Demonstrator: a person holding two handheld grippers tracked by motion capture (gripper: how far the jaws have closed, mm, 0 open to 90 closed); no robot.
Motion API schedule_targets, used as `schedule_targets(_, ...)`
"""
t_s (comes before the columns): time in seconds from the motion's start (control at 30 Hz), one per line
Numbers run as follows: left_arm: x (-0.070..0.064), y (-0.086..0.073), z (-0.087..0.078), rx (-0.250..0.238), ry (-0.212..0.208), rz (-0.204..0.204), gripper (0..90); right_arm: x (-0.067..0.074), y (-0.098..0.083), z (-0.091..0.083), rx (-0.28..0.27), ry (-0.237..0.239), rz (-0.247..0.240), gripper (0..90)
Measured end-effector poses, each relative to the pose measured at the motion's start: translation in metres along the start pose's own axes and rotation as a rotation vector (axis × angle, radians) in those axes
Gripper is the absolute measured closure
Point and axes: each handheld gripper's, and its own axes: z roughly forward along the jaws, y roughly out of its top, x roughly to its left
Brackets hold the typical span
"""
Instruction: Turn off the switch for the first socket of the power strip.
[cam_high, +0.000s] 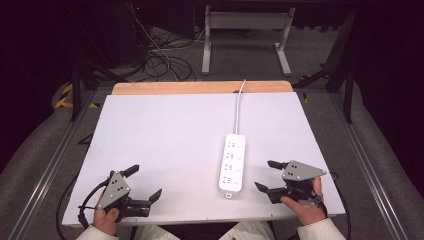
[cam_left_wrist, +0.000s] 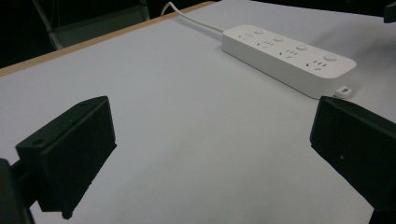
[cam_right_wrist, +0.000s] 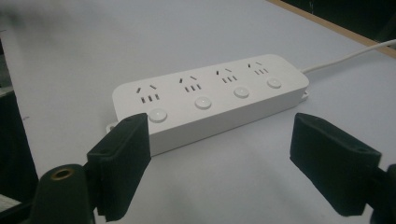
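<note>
The right gripper (cam_high: 264, 175) sits at the near right of the table, jaws spread wide with nothing between them, pointed left at the near end of the white power strip (cam_high: 233, 162). In the right gripper view, one black pad lines up with the strip's nearest corner beside the first round switch button (cam_right_wrist: 158, 115), though I can't tell if it touches (it looks just shy). The strip lies lengthwise, near to far, right of centre on the white tabletop (cam_high: 165, 145), its white cord (cam_high: 239, 107) running off toward the wooden far edge.

Over at the near left, the left gripper (cam_high: 146, 181) is just as wide open and empty-handed, aimed across bare table, with the power strip well apart from it up and to the right in its own view.

By my reading this is the approach: the right gripper is lining up on the strip, nothing gripped or pressed yet. The next move likely calls for a short, careful advance, either straddling the strip's near end squarely or setting a jaw tip on that first button, without nudging the light strip sideways.
</note>
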Motion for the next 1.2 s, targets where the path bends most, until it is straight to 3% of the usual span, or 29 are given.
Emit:
schedule_targets(0.37, 0.001, 0.000, 0.000, 0.001, 0.005, -0.001, 0.6, -0.011, 0.029, 0.002, -0.010, -0.001, -0.009, 24.6)
schedule_targets(1.2, 0.001, 0.000, 0.000, 0.007, 0.006, 0.008, 0.6, -0.026, 0.054, 0.020, 0.015, -0.010, -0.008, 26.6)
